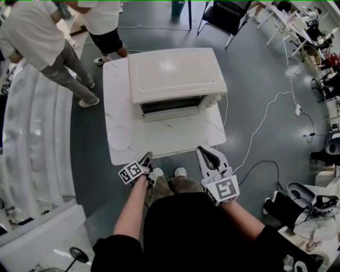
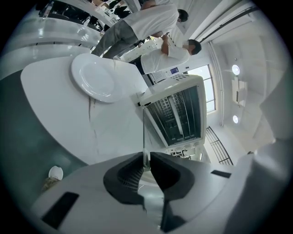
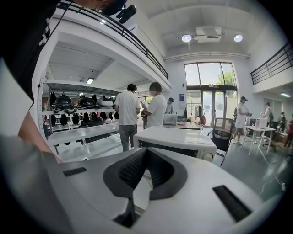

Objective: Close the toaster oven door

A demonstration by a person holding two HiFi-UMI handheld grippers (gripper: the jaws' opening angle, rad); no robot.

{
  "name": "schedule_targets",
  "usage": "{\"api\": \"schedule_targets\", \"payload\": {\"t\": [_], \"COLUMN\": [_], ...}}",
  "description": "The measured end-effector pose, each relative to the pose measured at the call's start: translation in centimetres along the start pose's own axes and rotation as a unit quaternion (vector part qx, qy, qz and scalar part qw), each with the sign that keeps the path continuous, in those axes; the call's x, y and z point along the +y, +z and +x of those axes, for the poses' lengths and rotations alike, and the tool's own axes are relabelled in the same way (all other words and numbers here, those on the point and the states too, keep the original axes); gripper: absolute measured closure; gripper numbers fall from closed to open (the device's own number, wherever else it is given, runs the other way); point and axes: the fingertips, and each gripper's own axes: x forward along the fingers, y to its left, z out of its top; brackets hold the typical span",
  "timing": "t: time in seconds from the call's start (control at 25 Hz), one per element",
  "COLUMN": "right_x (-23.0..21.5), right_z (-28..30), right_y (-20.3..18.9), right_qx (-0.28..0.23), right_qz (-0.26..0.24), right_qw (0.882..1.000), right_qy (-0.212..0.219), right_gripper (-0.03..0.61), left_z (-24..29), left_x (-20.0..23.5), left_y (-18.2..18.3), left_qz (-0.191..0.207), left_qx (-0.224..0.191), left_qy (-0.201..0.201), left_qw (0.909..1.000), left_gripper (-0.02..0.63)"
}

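Note:
A cream toaster oven (image 1: 175, 74) stands at the back of a white marble table (image 1: 159, 141); its dark glass door faces me and sits upright against the body. The left gripper view shows the oven (image 2: 178, 114) front-on, the right gripper view shows the oven (image 3: 178, 139) beyond the jaws. My left gripper (image 1: 147, 158) hovers at the table's near edge, left of centre; in its own view the left gripper (image 2: 145, 160) has its tips all but touching, nothing between. My right gripper (image 1: 201, 150) hangs off the near right edge; the right gripper (image 3: 145, 151) is shut and empty.
A white plate (image 1: 120, 137) lies on the table's left front part, also seen as the plate (image 2: 94, 82). Two people (image 1: 48, 48) stand behind the table at left. A curved white counter (image 1: 32, 133) runs along the left. A white cable (image 1: 265, 117) trails over the floor at right, and a black chair (image 1: 226, 16) stands behind.

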Motion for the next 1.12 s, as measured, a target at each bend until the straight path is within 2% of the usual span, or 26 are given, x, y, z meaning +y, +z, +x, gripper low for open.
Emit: {"api": "schedule_targets", "payload": {"t": [0.24,0.48,0.64,0.84,1.12], "right_x": [-0.7,-0.3,-0.4,-0.4,-0.3], "right_z": [-0.3,-0.4,-0.3,-0.2,-0.2], "right_y": [0.2,0.6,1.2,1.5,1.8], "right_qx": [0.000,-0.005,0.006,-0.003,-0.012], "right_qz": [0.007,0.009,0.006,0.008,0.010], "right_qw": [1.000,1.000,1.000,1.000,1.000], "right_qy": [-0.015,-0.005,-0.015,-0.010,-0.005], "right_gripper": [0.557,0.557,0.557,0.557,0.557], "left_z": [-0.5,-0.5,-0.8,-1.0,-1.3], "left_x": [-0.7,-1.5,-2.0,-2.8,-4.1], "left_y": [0.1,0.5,1.0,1.4,1.9], "left_qz": [-0.020,-0.027,-0.035,-0.045,-0.052], "left_qx": [-0.007,-0.012,-0.016,-0.011,-0.006], "left_qy": [0.006,0.004,0.005,0.020,0.019], "left_qw": [0.9998,0.9995,0.9993,0.9987,0.9984], "left_gripper": [0.554,0.554,0.554,0.554,0.554]}}
